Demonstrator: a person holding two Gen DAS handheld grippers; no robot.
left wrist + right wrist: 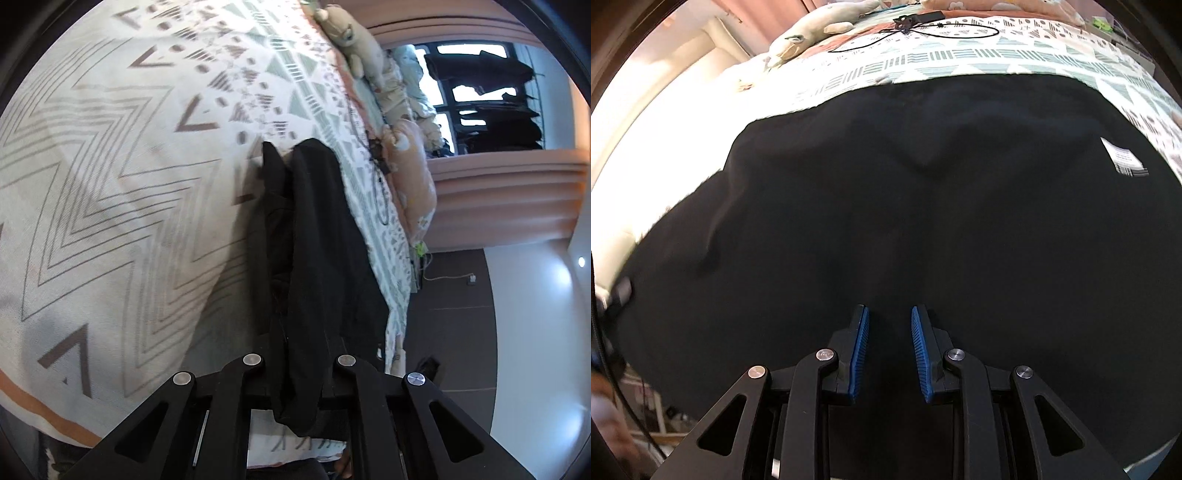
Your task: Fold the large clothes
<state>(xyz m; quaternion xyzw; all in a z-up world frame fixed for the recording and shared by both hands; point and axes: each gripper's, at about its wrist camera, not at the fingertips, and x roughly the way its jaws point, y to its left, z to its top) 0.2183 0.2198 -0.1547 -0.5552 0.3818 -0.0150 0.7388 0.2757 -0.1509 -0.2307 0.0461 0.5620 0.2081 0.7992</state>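
A large black garment lies on a patterned bedspread. In the left wrist view my left gripper is shut on a bunched edge of the cloth, which is lifted off the bed and drapes down between the fingers, hiding the pads. In the right wrist view the black garment is spread wide and flat over the bedspread, with a white label at its right side. My right gripper hovers over the cloth near its front edge, open, with nothing between its blue pads.
A plush toy and an orange pillow lie along the far side of the bed. A thin black cable sits beyond the garment, near another plush toy. Dark floor lies beside the bed.
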